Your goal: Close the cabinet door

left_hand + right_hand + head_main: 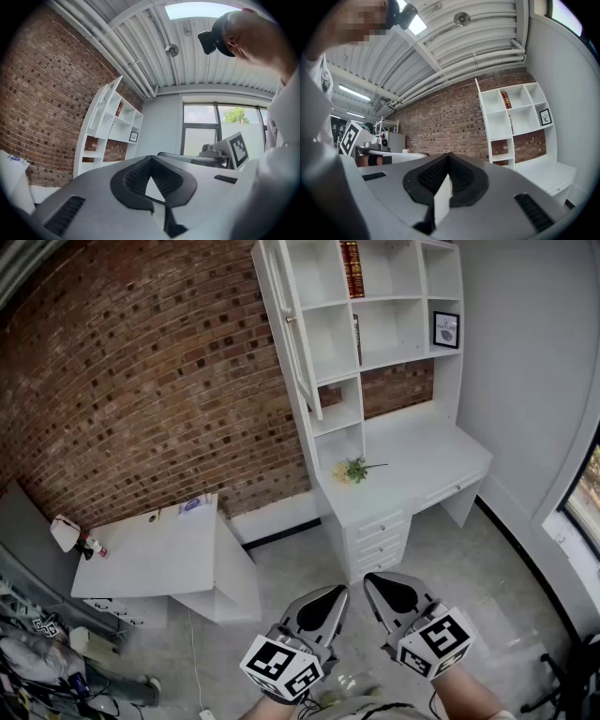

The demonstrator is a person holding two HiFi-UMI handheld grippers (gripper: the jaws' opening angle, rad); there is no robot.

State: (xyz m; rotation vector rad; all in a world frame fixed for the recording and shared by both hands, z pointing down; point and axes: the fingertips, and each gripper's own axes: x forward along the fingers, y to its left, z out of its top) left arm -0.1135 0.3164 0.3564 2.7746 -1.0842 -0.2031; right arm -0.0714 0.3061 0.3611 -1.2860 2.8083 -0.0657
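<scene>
The white shelf cabinet (pixel 375 343) stands against the brick wall above a white desk (pixel 422 470). Its tall framed door (pixel 292 329) hangs swung out at the unit's left side; the same door (pixel 108 102) juts out in the left gripper view. Both grippers are held low and level, far from the cabinet, over the grey floor. My left gripper (pixel 337 592) (pixel 149 163) is shut with nothing between its pads. My right gripper (pixel 373 583) (pixel 449 158) is also shut and empty, facing the shelf cabinet (pixel 516 119).
A low white table (pixel 164 554) with a small bottle (pixel 91 547) stands at the left. A flower sprig (pixel 353 469) lies on the desk above its drawers (pixel 380 538). Books (pixel 352 268) and a picture frame (pixel 446 330) sit on shelves. A window (pixel 586 488) is at right.
</scene>
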